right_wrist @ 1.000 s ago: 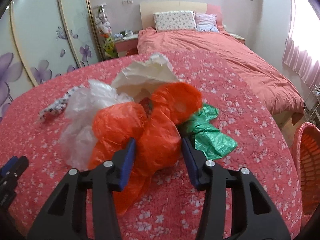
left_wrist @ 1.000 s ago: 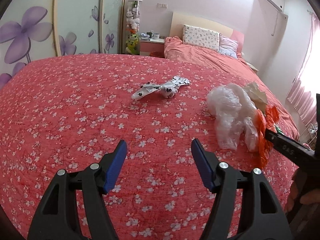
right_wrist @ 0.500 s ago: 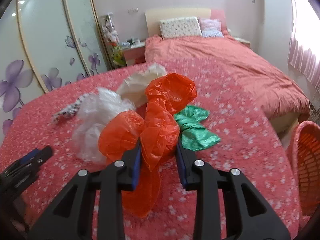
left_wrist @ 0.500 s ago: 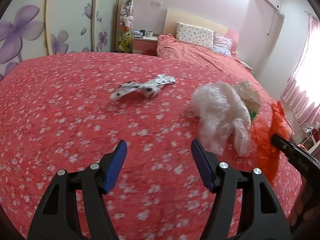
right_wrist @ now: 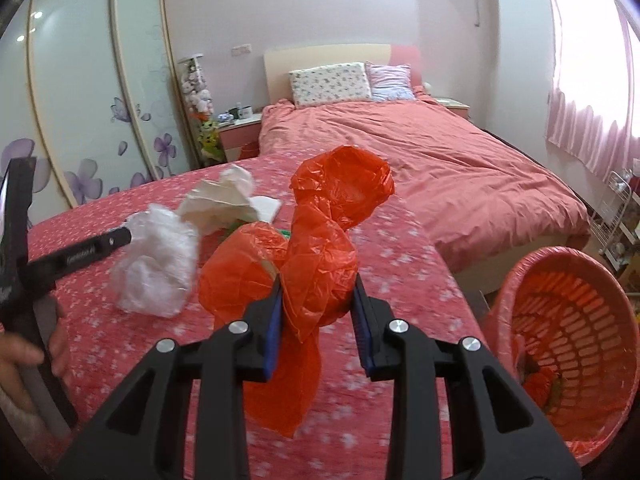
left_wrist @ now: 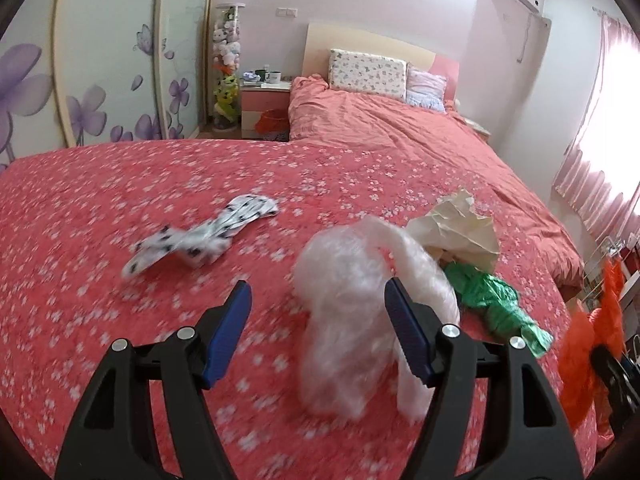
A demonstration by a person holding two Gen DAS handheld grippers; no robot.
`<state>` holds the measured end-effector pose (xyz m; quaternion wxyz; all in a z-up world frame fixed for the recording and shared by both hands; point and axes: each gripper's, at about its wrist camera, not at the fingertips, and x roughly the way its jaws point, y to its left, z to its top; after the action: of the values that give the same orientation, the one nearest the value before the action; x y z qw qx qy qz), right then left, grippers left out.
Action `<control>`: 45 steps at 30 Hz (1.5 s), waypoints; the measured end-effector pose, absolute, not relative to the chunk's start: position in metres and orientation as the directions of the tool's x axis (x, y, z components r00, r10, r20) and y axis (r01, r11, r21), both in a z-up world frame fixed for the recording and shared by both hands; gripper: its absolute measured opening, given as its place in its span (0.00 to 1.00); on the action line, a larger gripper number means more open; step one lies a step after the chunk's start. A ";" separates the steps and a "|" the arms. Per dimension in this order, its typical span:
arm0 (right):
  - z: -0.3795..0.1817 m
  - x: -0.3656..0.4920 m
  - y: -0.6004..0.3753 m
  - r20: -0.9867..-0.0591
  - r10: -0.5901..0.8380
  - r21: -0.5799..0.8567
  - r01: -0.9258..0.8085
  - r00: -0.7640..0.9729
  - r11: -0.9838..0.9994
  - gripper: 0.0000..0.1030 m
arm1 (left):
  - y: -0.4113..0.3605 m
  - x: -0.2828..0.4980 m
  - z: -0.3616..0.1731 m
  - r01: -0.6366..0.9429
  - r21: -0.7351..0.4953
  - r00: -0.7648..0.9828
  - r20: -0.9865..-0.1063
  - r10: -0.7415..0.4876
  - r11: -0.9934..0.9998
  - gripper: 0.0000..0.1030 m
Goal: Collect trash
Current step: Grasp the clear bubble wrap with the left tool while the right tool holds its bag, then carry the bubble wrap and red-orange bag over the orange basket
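Step in hand: carry the orange plastic bag (right_wrist: 320, 256) to the orange basket (right_wrist: 560, 320) and drop it in; my judgement from the grip and the basket's nearness.
Right tool (right_wrist: 316, 320): pressed onto the orange plastic bag, blue pads squeezing its crumpled middle; a loose tail hangs below the pads, a puffed loop rises above.
Left tool (left_wrist: 316, 336): spread, pinching nothing. The clear plastic bag (left_wrist: 360, 320) lies partly between the pads and around the right-hand one; no squeeze seen.
Trash on the bed: clear plastic bag, cream crumpled paper (left_wrist: 460, 228) just behind it, green bag (left_wrist: 496, 304) beside both, all on the red floral bedspread (left_wrist: 80, 240). A spotted white cloth (left_wrist: 200, 240) lies apart to the left; trash or not, cannot tell.
Basket: beside the bed's edge at lower right of the right wrist view, already holding something orange at the bottom.
How to do it well: bring the bag's hanging tail over the rim before releasing, or it may snag on the edge. Release above the basket's middle; light film drifts.
Left, next: centre the pads on the clear bag's bulk, then close low on it.
Hand pose: both tools tilt downward toward the bed; a hand (right_wrist: 24, 356) grips the left tool's handle at the right view's left edge.
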<state>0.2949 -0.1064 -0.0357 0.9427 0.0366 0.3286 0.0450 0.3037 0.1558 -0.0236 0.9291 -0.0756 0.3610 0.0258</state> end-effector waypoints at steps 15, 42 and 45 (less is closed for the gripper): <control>-0.047 0.291 -0.129 -0.629 0.083 0.100 -0.026 0.773 0.995 0.30 | 0.144 0.334 -0.053 -0.094 -0.195 0.644 -0.760 -0.090 0.976 0.43; -0.004 0.234 -0.137 -0.566 0.070 0.083 -0.028 0.821 0.996 0.30 | 0.174 0.236 0.010 -0.107 -0.105 0.749 -0.662 0.011 0.989 0.35; 0.002 0.225 -0.142 -0.555 0.058 0.077 -0.019 0.830 0.997 0.30 | 0.160 0.226 0.016 -0.074 -0.108 0.758 -0.652 -0.015 0.991 0.35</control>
<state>0.2252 -0.1419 0.0025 0.9559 0.0339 0.2909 0.0202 0.2256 0.1604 0.0162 0.9354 -0.0638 0.3474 0.0158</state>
